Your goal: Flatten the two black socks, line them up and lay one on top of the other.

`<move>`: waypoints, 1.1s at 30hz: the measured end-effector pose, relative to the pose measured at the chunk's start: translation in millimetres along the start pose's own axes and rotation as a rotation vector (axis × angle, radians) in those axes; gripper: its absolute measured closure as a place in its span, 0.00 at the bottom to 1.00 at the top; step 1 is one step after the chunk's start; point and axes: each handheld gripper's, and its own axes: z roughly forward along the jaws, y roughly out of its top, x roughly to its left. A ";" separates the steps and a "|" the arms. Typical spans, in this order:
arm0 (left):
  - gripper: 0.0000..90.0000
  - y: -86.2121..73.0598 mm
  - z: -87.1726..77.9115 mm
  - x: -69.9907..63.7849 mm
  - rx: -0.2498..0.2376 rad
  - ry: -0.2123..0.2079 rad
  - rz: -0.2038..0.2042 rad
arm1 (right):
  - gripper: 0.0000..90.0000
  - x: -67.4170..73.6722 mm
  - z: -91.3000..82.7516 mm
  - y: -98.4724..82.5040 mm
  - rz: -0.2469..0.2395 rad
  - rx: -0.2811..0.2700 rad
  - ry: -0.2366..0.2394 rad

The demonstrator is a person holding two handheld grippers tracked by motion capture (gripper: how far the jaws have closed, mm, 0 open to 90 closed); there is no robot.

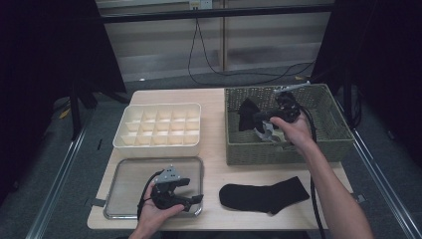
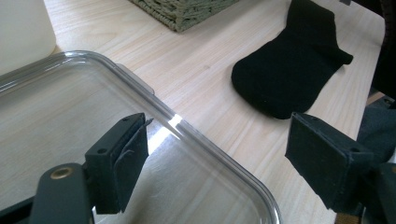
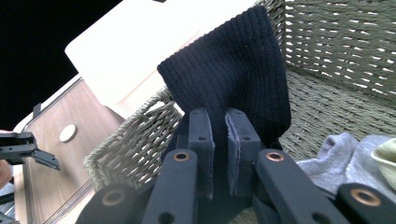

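High view first: nearest us our left gripper [image 1: 191,196] rests over the clear tray [image 1: 124,211] at the table's [image 1: 214,164] front left, its jaws spread wide with nothing between them. Just right of it one black sock [image 1: 263,195] lies flat on the pale wood, toe toward the tray, with nothing on top of it. Behind the tray stands a cream organiser [image 1: 158,125], a grid of small square cells. To its right sits the green woven basket [image 1: 239,149], with our right hand [image 1: 293,132] reaching in over its front wall. Our right gripper [image 1: 256,117] has its jaws pinched on a second black sock [image 1: 247,113], lifted above the basket floor.

From the left gripper view, the tray's rounded glossy rim [image 2: 219,154] passes between the open black pads [image 2: 133,149], and the flat sock [image 2: 289,70] lies beyond on the wood.

From the right gripper view, the ribbed knit sock [image 3: 233,70] stands up from the closed jaws, hiding part of the basket's wicker wall [image 3: 327,42]; grey cloth [image 3: 336,154] lies on the basket floor beside it.
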 end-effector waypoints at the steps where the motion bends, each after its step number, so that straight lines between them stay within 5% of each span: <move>1: 0.23 0.0 0.0 0.0 0.000 0.000 0.000 | 0.91 0.0 0.0 0.0 0.000 0.000 0.000; 14: 0.23 -1.4 -2.4 -0.5 -0.013 0.011 -0.004 | 0.91 10.7 -19.1 -6.7 0.012 -0.114 0.039; 33: 0.22 -0.7 -2.1 -1.9 -0.009 0.018 0.008 | 0.91 30.5 -44.4 -8.6 -0.005 -0.176 0.069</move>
